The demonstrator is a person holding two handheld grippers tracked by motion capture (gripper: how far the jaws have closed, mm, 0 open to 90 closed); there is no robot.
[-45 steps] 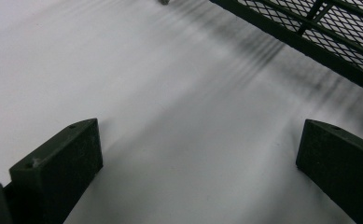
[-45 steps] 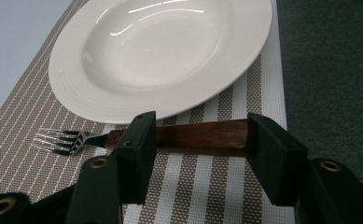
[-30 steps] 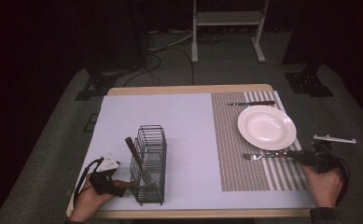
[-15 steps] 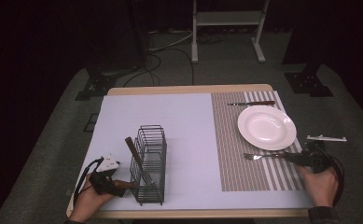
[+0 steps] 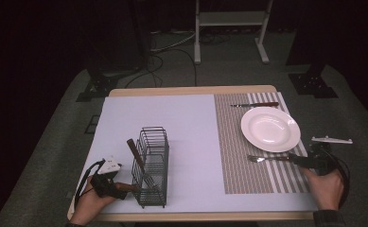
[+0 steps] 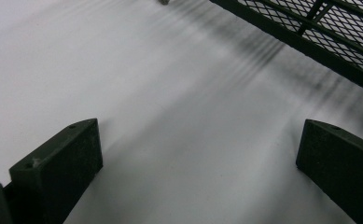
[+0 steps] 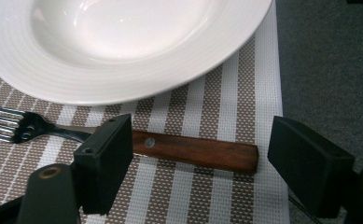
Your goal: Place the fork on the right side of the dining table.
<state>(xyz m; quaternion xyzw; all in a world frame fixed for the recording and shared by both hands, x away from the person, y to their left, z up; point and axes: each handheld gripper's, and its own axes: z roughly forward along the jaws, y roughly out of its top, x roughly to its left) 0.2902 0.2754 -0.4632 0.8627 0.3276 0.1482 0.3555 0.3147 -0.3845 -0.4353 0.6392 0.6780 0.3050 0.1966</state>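
Right gripper view: we hold the right gripper (image 7: 198,163) spread around the fork (image 7: 137,142), whose wooden handle lies between the jaws on the striped placemat (image 7: 207,112), just beside the plate (image 7: 123,46), ready to pinch. Our left gripper (image 6: 193,154) rests spread by the wire caddy (image 5: 151,163).

Your bench (image 5: 191,91) is a light wooden top, its edge showing along the far side. A pale sheet (image 5: 172,123) covers its left and middle. A striped placemat (image 5: 248,165) covers the right part. On the pale sheet, near you at the left, stands a black wire basket (image 5: 151,165). On the placemat lie a white plate (image 5: 270,128), a wooden-handled knife (image 5: 255,104) beyond it, and a wooden-handled fork (image 7: 195,151) just on the near side of the plate.
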